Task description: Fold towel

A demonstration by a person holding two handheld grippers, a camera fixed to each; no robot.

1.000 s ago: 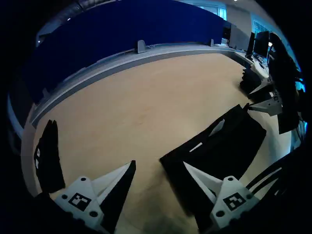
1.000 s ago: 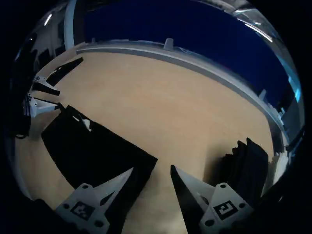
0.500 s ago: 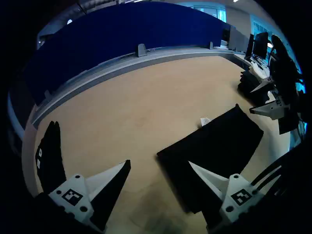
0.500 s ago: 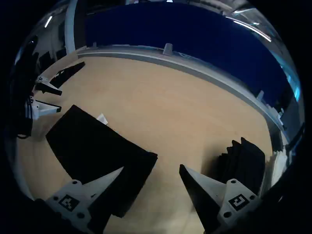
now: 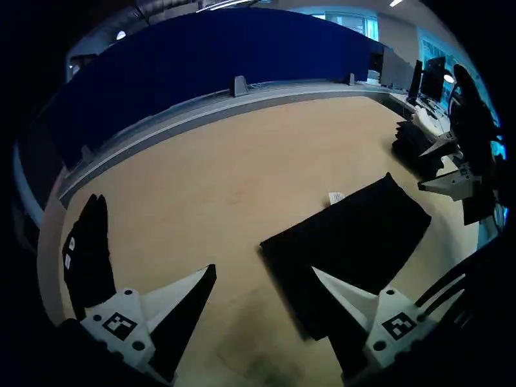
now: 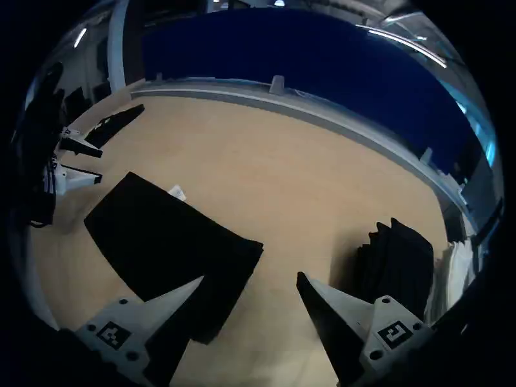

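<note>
Towel point(image 5: 351, 235) is laid flat on wooden table point(image 5: 245, 161), folded into dark rectangle, apart from both tools. White tag point(image 5: 335, 197) is seen at its far edge. Left gripper point(image 5: 263, 268) is held over table near towel's close end, fingers spread wide, nothing gripped. Right gripper point(image 6: 250, 278) is held likewise: wide, nothing between fingers. Contact with towel cannot be told. Stack of dark cloths point(image 6: 393, 264) is placed near right gripper, well apart from towel. Second dark pile point(image 5: 87, 258) is seen beside left gripper. Table is backed by blue partition point(image 5: 193, 58).
</note>
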